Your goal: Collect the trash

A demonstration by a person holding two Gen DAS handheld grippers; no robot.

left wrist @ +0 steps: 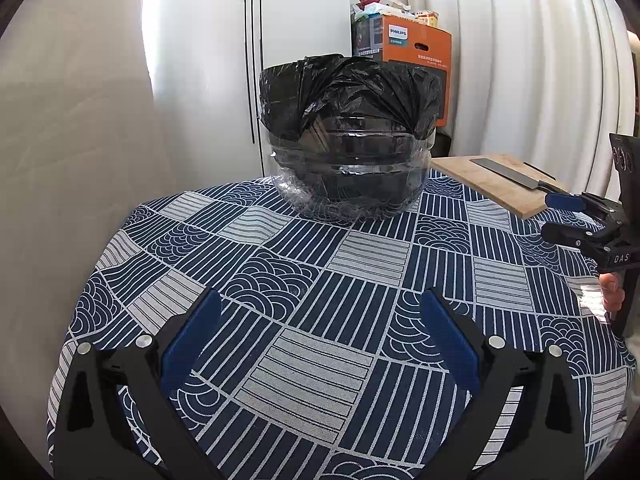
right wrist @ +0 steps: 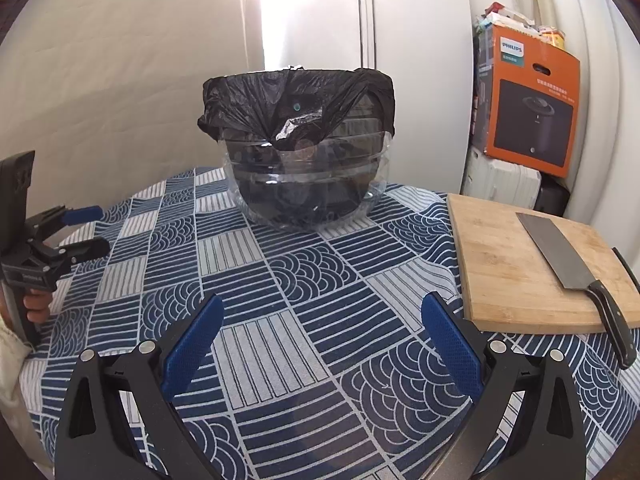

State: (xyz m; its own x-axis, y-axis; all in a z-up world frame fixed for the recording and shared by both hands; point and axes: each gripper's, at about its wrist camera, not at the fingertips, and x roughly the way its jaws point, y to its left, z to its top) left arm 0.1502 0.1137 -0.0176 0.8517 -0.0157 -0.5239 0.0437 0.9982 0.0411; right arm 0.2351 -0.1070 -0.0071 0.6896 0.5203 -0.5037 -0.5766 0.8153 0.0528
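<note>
Left wrist view: left tongs [left wrist: 320,336] spread wide, empty, above desk [left wrist: 360,264]; right tongs [right wrist: 320,336] likewise; bag-lined bin [left wrist: 350,136] ahead.

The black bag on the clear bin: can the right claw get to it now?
Probably yes. The right claw is open, and only bare tablecloth lies between it and the black bag; the cutting board sits aside.

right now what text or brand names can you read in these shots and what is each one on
"PHILIPS": white label on the orange cardboard box behind the table.
"DAS": black body of the right gripper, seen from the left wrist view.
Smaller print on the box, and on the packets atop it: too small to read.
Nothing else bears text.
</note>
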